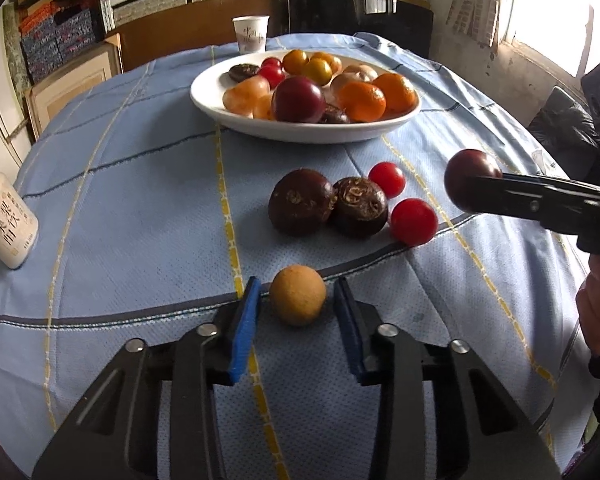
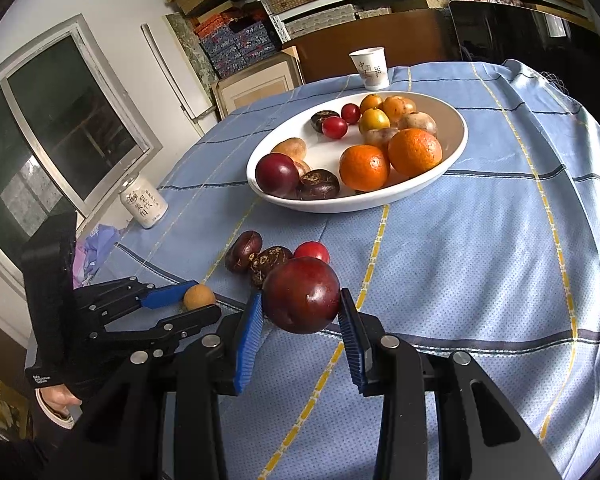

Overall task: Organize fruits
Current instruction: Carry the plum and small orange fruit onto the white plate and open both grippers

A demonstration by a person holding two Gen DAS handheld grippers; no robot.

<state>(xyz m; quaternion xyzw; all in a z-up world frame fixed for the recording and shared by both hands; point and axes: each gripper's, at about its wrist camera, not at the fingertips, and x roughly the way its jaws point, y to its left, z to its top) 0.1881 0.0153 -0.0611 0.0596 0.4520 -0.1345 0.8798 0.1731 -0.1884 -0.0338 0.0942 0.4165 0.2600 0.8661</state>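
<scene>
Left wrist view: left tongs sit open low over the tabletop, blue pads on either side of a small tan round fruit, gaps visible on both sides, so no grip. Fruit rests on the blue checked cloth. Just beyond it sit two dark brown wrinkled fruits touching each other, with two red cherry tomatoes beside them on the right. Right tongs are clamped on a dark red plum, held off the cloth; in the left view the same plum shows at the tip of the black fingers at right, raised above the loose fruits. White oval bowl sits farther back, holding oranges, another plum, small yellow-orange fruits, red tomatoes and brown fruits. White paper cup stands behind the bowl near the far edge. White drink can stands at the left edge of the tabletop, well apart from the fruits. Shelves with boxes fill the background.
</scene>
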